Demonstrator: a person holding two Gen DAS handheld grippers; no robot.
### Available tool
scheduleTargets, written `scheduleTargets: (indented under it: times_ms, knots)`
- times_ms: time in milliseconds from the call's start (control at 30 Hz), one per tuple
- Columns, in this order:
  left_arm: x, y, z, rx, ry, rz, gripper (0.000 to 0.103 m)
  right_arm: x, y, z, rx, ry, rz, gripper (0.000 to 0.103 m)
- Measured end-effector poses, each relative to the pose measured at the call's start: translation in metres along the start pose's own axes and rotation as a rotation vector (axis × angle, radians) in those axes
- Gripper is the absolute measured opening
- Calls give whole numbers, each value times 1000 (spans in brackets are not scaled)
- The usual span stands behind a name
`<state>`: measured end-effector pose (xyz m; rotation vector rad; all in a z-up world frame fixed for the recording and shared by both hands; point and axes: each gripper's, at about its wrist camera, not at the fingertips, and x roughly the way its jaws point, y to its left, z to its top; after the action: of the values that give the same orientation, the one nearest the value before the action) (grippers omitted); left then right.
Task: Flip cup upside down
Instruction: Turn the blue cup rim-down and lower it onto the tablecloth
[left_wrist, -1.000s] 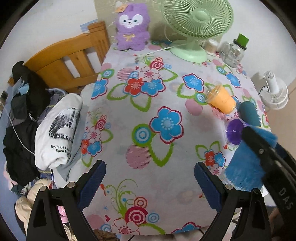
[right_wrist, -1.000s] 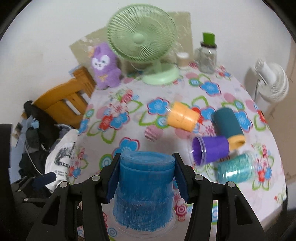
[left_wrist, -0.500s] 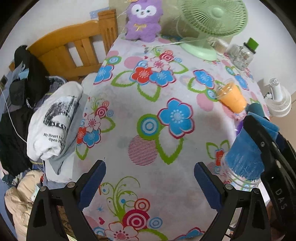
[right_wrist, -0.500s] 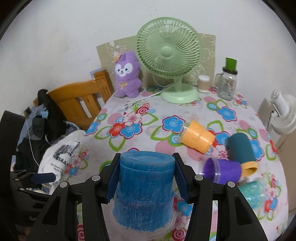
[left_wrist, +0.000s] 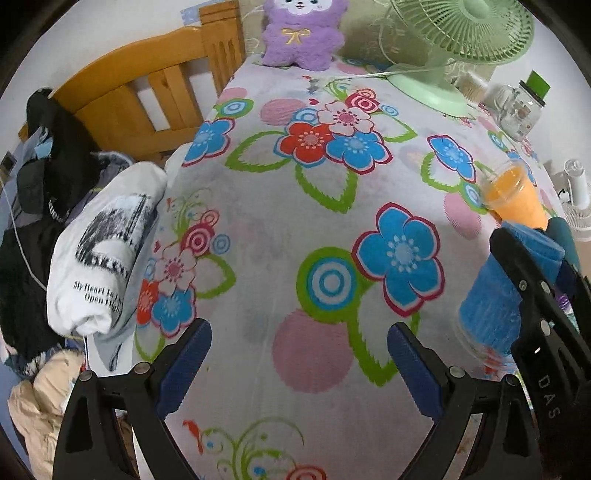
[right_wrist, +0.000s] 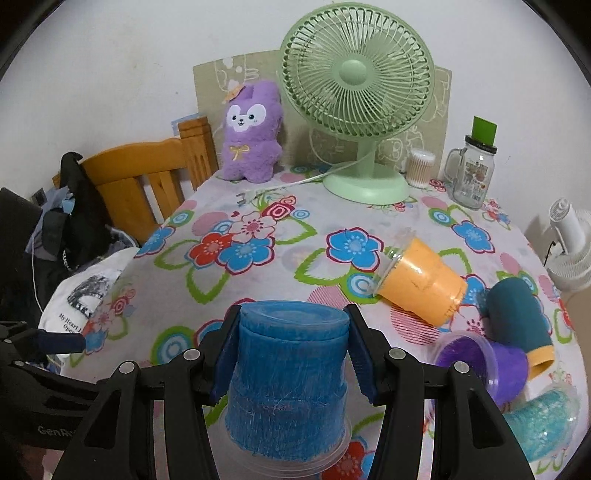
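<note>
My right gripper (right_wrist: 291, 350) is shut on a blue cup (right_wrist: 288, 384), which stands upside down with its clear rim at or just above the flowered tablecloth (right_wrist: 258, 266); I cannot tell if it touches. The same blue cup (left_wrist: 495, 306) shows at the right edge of the left wrist view, behind the right gripper's black arm. My left gripper (left_wrist: 297, 350) is open and empty, low over the near part of the table. An orange cup (right_wrist: 421, 280), a purple cup (right_wrist: 480, 365), a dark teal cup (right_wrist: 517, 317) and a glittery teal cup (right_wrist: 535, 424) lie on their sides at the right.
A green fan (right_wrist: 358, 92), a purple plush toy (right_wrist: 253, 133), a glass jar (right_wrist: 472, 173) and a cotton swab box (right_wrist: 419, 168) stand along the table's far edge. A wooden chair (left_wrist: 147, 99) and a heap of clothes (left_wrist: 99, 243) are to the left.
My right gripper has lowered the upside-down blue cup toward the table and levelled out. My left gripper has moved forward and lower over the table, still open.
</note>
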<state>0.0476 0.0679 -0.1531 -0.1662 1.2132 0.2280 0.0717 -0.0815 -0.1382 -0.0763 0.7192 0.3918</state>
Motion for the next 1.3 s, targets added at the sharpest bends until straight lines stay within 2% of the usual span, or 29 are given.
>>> scheduleTargets:
  times_ms: [133, 367, 700, 800, 1000, 1067, 1133, 1200, 1300]
  knots:
    - [10, 1, 5, 8, 5, -18, 97, 10, 1, 0, 6, -13, 5, 56]
    - [20, 8, 4, 4, 25, -2, 97, 22, 12, 0, -34, -36, -9, 56]
    - [18, 9, 1, 3, 77, -17, 97, 9, 9, -1, 5, 31, -10, 56]
    - [12, 4, -1, 32, 63, -3, 97, 5, 10, -3, 9, 58, -17, 56]
    - [12, -2, -5, 78, 111, 1, 97, 7, 6, -9, 66, 177, -12, 61]
    - [15, -1, -6, 76, 135, -4, 97, 14, 1, -13, 95, 233, -22, 74]
    - [17, 2, -7, 67, 156, -18, 97, 19, -2, -16, 109, 277, -36, 78]
    - [19, 2, -9, 73, 169, -9, 97, 23, -6, -19, 126, 321, -41, 85]
    - [17, 1, -12, 80, 185, -12, 97, 26, -12, -26, 172, 399, -34, 87]
